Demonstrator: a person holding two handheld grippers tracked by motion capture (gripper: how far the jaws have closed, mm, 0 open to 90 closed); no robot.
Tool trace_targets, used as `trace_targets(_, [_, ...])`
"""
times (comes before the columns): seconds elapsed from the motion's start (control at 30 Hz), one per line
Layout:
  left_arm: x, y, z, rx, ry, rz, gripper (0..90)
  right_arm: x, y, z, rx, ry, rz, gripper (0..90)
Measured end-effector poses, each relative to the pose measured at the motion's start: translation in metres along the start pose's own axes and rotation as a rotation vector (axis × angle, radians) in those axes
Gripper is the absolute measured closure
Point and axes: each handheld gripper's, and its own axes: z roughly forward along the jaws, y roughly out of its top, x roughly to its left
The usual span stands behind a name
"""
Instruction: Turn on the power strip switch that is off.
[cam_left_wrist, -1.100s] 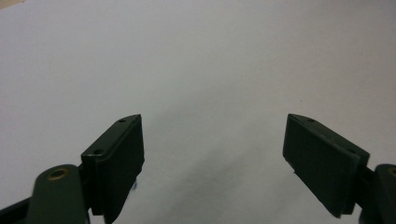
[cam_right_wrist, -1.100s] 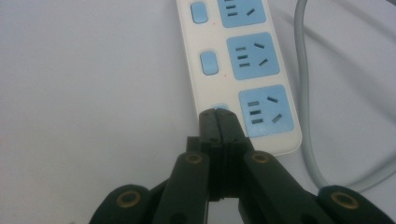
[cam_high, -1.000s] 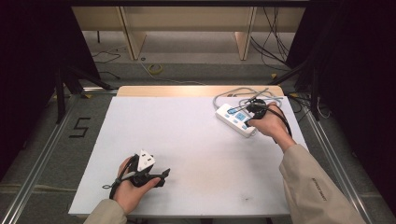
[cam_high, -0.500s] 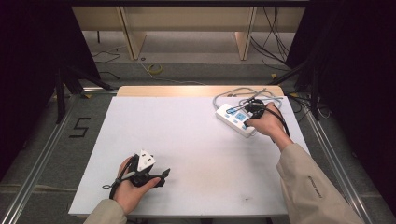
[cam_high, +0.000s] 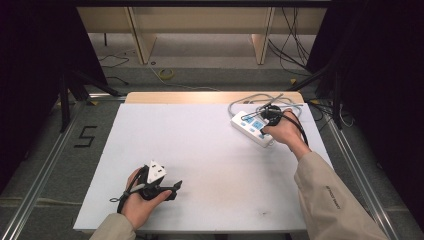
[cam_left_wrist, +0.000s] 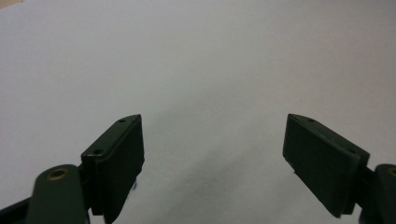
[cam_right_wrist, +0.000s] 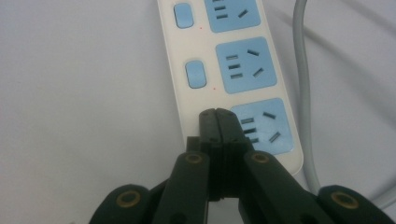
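On the far right of the table (cam_high: 200, 150), the right tongs (cam_right_wrist: 217, 116) are closed with nothing in them, tips pressing where the power strip (cam_right_wrist: 233, 70) likely has its last switch. The left tongs (cam_left_wrist: 212, 154) rest wide open, holding nothing. How much work is left cannot be told.

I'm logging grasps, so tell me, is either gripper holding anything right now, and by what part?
Nothing is held. The right gripper is shut empty, tips over the power strip; the left gripper is open above the table.

**Quick head count of what's on the table**

One white table (cam_high: 200, 150). One power strip (cam_high: 251, 129) on it, with three blue sockets (cam_right_wrist: 247, 65) and two blue switches (cam_right_wrist: 195, 74) that I can see close up. One grey cord (cam_right_wrist: 304, 84) coming off it. Two grippers: left gripper (cam_left_wrist: 212, 154), right gripper (cam_right_wrist: 218, 122). One "5" floor marking (cam_high: 86, 136).
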Motion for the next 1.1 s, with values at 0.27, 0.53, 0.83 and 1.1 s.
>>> trace_targets(0.27, [0.0000,0.0001,0.0001,0.000,0.000,0.001,20.5,-0.0012,0.0014,0.0036,0.011,0.005,0.005,90.0])
trace_targets(0.53, [0.0002,0.0002,0.0000,-0.001,0.000,0.002,20.5,-0.0018,0.0019,0.0079,0.019,0.005,0.013,90.0])
trace_targets(0.83, [0.0005,0.0000,0.0001,-0.001,0.001,0.003,20.5,-0.0010,0.0033,0.0096,0.030,0.006,0.014,90.0])
trace_targets(1.1, [0.0001,0.0001,0.0000,-0.001,0.000,0.001,20.5,-0.0009,0.0041,0.0098,0.037,0.005,0.010,90.0])
